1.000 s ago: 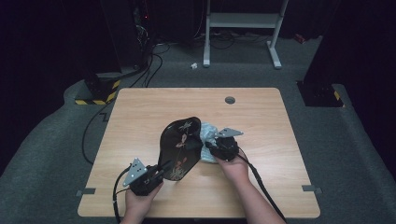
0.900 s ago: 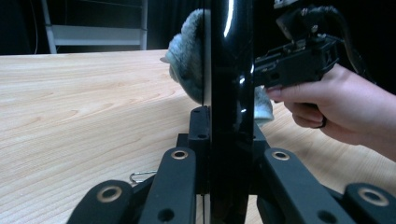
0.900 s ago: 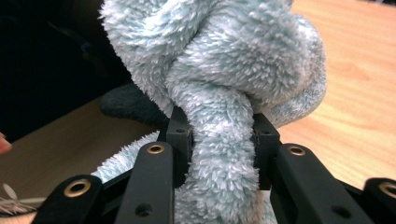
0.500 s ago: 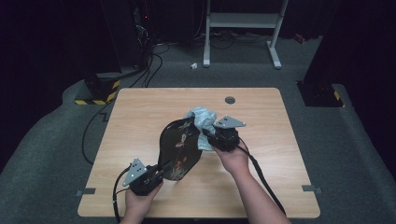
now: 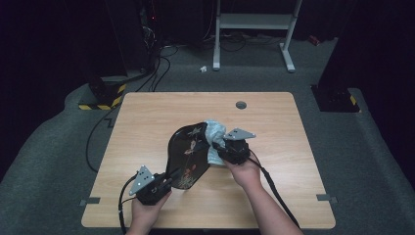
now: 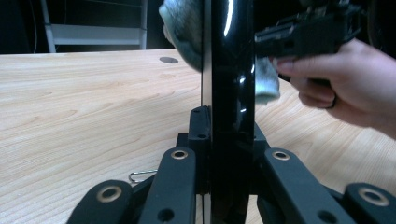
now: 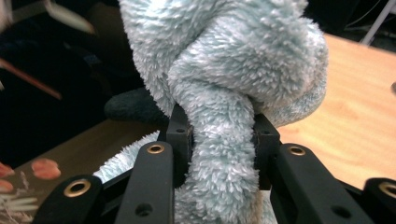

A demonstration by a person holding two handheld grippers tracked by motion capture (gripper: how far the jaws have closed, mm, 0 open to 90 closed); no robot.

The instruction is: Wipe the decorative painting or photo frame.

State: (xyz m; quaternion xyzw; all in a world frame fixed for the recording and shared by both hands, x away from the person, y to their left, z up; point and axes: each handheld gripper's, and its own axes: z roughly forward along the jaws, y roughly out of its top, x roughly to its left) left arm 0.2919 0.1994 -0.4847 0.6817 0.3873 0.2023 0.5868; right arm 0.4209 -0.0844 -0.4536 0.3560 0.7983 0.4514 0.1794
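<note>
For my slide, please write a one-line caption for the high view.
Left gripper holds a black lacquered tray tilted on the table while right gripper wipes it with a blue cloth.

Your tray (image 6: 229, 70) runs off the left gripper view's top edge. The cloth (image 7: 224, 70) blocks most of your right gripper view; tray pattern (image 5: 188, 147) too small to read.

Left tool (image 5: 169, 180) clamped low; right tool (image 5: 219, 148) pinched shut, seemingly raised.
</note>
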